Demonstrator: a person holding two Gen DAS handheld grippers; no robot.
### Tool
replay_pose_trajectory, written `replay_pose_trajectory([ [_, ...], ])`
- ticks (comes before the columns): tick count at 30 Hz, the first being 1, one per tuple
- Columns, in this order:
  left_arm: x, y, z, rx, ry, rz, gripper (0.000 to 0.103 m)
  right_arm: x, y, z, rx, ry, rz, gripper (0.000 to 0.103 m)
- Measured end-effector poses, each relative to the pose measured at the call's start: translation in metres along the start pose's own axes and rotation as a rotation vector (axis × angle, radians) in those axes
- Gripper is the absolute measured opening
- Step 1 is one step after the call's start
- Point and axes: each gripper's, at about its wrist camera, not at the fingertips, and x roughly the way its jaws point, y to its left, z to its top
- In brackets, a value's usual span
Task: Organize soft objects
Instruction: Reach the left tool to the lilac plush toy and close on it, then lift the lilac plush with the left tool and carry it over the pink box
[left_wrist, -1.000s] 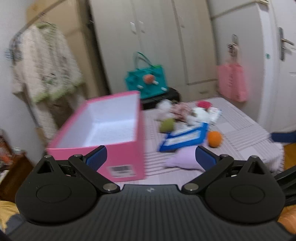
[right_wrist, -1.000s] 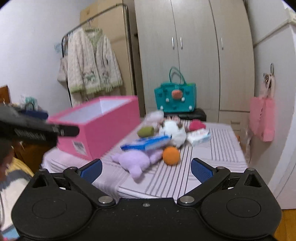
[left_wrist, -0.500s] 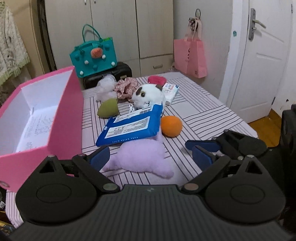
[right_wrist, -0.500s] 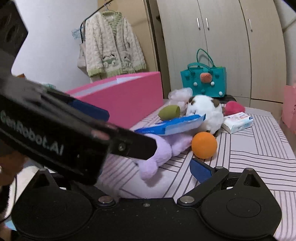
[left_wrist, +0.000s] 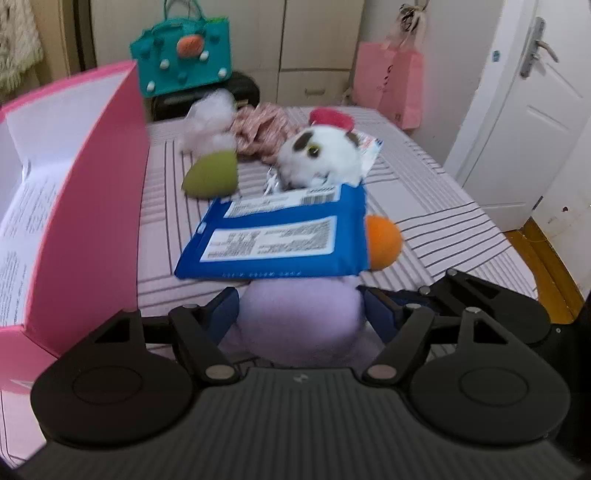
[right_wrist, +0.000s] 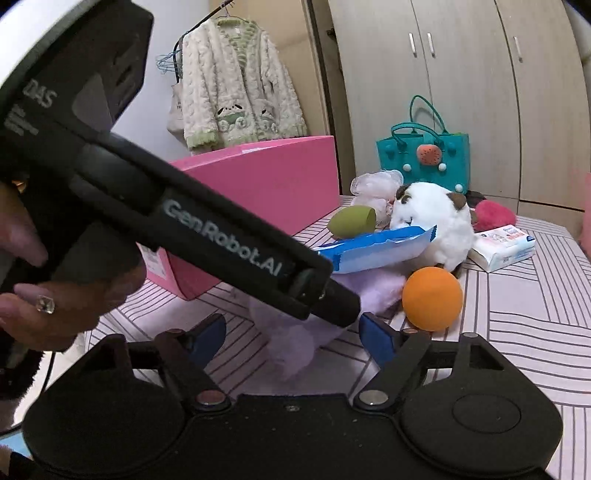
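Note:
A purple plush toy (left_wrist: 299, 317) lies at the near edge of the striped table, partly under a blue packet (left_wrist: 280, 236). My left gripper (left_wrist: 301, 314) straddles the toy's body. Its jaws are closing and both pads touch the toy's sides. My right gripper (right_wrist: 293, 338) sits just to the right and its jaws are closing too. A thin end of the purple toy (right_wrist: 295, 350) lies between its pads with gaps on both sides. The left gripper's finger (right_wrist: 332, 299) crosses in front of it. An open pink box (left_wrist: 92, 206) stands to the left.
Beyond the packet lie an orange ball (left_wrist: 384, 242), a white plush (left_wrist: 325, 155), a green sponge (left_wrist: 212, 177), floral cloth (left_wrist: 262, 129), a pink puff (left_wrist: 332, 116) and a tissue pack (right_wrist: 506, 243). A teal bag (left_wrist: 181, 55) and wardrobes stand behind. A hand (right_wrist: 55, 302) holds the left gripper.
Both grippers have dropped and moved forward to the purple toy. Their jaws have narrowed, and the left one now has the toy's body between its pads.

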Motion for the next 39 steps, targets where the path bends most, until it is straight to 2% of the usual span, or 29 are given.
replay_pose_trajectory([
  [3, 0.004, 0.001, -0.001, -0.013, 0.011, -0.006, 0.074, 0.007, -0.002, -0.003, 0.003, 0.007, -0.047, 0.071],
  [4, 0.004, -0.001, -0.002, -0.003, 0.008, 0.002, 0.074, 0.006, -0.002, -0.003, 0.001, 0.004, -0.049, 0.070],
  [6, 0.006, -0.004, -0.004, 0.008, 0.010, 0.012, 0.074, 0.006, -0.004, -0.003, 0.013, 0.000, -0.037, 0.060],
  [11, 0.003, -0.005, -0.007, -0.003, 0.010, 0.015, 0.072, 0.003, -0.006, -0.004, 0.031, -0.004, -0.020, 0.055],
  [33, -0.037, -0.023, -0.031, 0.000, 0.008, 0.044, 0.070, -0.018, 0.007, -0.002, 0.055, 0.021, 0.045, 0.054],
  [39, -0.049, -0.028, -0.042, -0.003, 0.016, 0.032, 0.070, -0.025, 0.011, 0.001, 0.116, 0.089, 0.059, 0.054],
])
